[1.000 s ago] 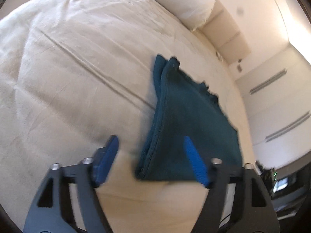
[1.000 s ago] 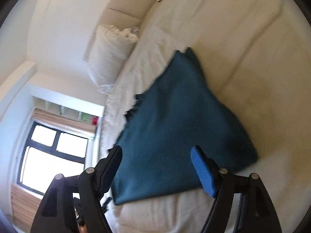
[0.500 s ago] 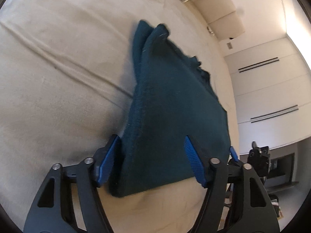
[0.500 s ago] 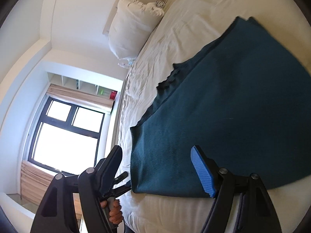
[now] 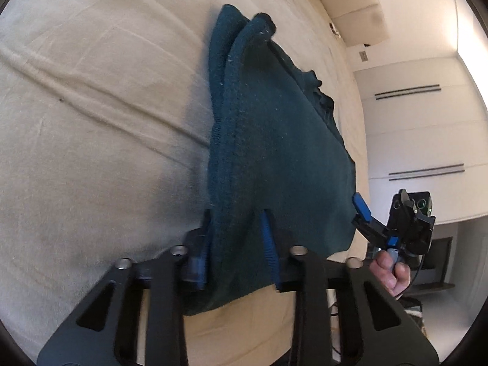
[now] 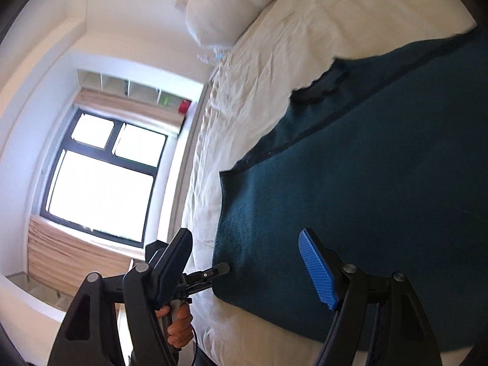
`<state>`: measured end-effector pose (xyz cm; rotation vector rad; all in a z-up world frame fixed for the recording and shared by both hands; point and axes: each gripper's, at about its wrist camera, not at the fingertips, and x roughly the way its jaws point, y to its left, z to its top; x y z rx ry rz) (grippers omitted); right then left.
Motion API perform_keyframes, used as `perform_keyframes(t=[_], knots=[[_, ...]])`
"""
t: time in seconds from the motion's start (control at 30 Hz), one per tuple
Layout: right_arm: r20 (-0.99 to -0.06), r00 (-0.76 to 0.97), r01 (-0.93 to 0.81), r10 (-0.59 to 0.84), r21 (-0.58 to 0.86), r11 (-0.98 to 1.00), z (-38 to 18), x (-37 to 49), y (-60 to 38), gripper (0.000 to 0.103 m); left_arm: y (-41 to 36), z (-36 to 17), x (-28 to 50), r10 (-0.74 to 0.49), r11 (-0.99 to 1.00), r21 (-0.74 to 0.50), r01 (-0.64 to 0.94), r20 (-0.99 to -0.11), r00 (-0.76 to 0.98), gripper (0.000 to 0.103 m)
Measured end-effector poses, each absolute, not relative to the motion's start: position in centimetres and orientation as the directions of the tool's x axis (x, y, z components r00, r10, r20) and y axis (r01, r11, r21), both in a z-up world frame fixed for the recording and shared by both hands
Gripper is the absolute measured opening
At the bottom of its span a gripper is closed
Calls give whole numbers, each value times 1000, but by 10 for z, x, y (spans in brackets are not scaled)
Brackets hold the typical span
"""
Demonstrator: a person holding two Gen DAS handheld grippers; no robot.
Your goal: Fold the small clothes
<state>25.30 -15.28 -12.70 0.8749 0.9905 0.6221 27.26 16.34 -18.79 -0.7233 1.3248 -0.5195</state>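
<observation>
Bed [image 5: 91, 122]: teal garment [image 5: 274, 152] lies half-folded.
Left gripper [image 5: 235, 250]: your jaws, wide before, are closing on its corner.
Right gripper [image 6: 244, 268]: fingers wide, empty.

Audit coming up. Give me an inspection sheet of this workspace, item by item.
Surface: cream bed cover, creased, bearing the cloth.
Job's things: teal cloth, folded in layers, flat on the bed.
Clutter: nothing seen on the cover beyond the cloth.
Grippers: left tool closing on the cloth's near corner, fabric between its fingers; right tool open, over the cloth's other near corner, holding nothing.
Cables: thin dark lead hanging below the right hand.
Surroundings: pillow at the headboard, window, wall shelves.
</observation>
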Motion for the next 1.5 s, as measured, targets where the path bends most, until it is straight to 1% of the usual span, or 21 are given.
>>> perform_keyframes(t=[0.1, 0.27, 0.37, 0.5, 0.67, 0.8, 0.87, 0.93, 1.0, 1.13, 1.2, 1.27, 1.33, 1.37, 1.43, 1.47, 1.5], knots=[[-467, 374, -80, 801, 844, 530, -129, 272, -127, 76, 169, -188, 269, -725, 661, -747, -70, -660, 196, 13], [-505, 322, -60, 801, 833, 550, -146, 301, -100, 76, 179, -187, 264, -746, 623, -776, -97, -627, 224, 11], [-568, 285, -11, 772, 803, 595, -168, 314, -92, 73, 184, -184, 260, -756, 600, -792, -114, -608, 242, 10], [-537, 277, -18, 797, 826, 563, -171, 316, -97, 73, 176, -164, 260, -750, 603, -792, -98, -605, 268, 10], [-497, 277, -23, 823, 852, 522, -161, 314, -117, 74, 144, -122, 265, -743, 626, -780, -30, -607, 281, 10], [-384, 302, -26, 873, 912, 410, -152, 316, -152, 76, 83, -89, 274, -716, 681, -730, 64, -644, 268, 10], [-334, 321, -30, 886, 932, 362, -148, 317, -173, 78, 51, -82, 277, -701, 705, -701, 106, -665, 256, 10], [-289, 333, -33, 898, 948, 317, -146, 320, -193, 81, 12, -83, 279, -688, 723, -675, 145, -687, 232, 10], [-269, 326, -33, 906, 955, 295, -149, 324, -209, 85, -27, -93, 280, -682, 731, -658, 179, -705, 194, 10], [-310, 312, -2, 898, 945, 327, -162, 330, -229, 85, -77, -122, 274, -612, 787, -579, 213, -775, 158, 10], [-314, 315, 0, 895, 944, 331, -165, 330, -233, 85, -89, -135, 270, -600, 795, -567, 216, -789, 133, 10], [-321, 315, 3, 893, 941, 337, -169, 332, -235, 85, -96, -137, 264, -579, 808, -540, 236, -803, 145, 10], [-322, 317, 4, 892, 941, 339, -171, 336, -234, 82, -97, -135, 261, -576, 809, -535, 243, -803, 151, 10], [-326, 319, 2, 890, 939, 344, -172, 338, -233, 77, -95, -135, 261, -579, 808, -538, 240, -801, 151, 10], [-343, 327, -6, 881, 931, 365, -170, 344, -229, 67, -90, -134, 260, -584, 804, -544, 241, -797, 153, 10], [-355, 329, -15, 875, 924, 381, -169, 346, -227, 57, -89, -134, 260, -586, 803, -545, 240, -795, 154, 10], [-368, 328, -22, 870, 918, 397, -167, 348, -221, 49, -87, -133, 259, -590, 801, -549, 238, -793, 154, 10]])
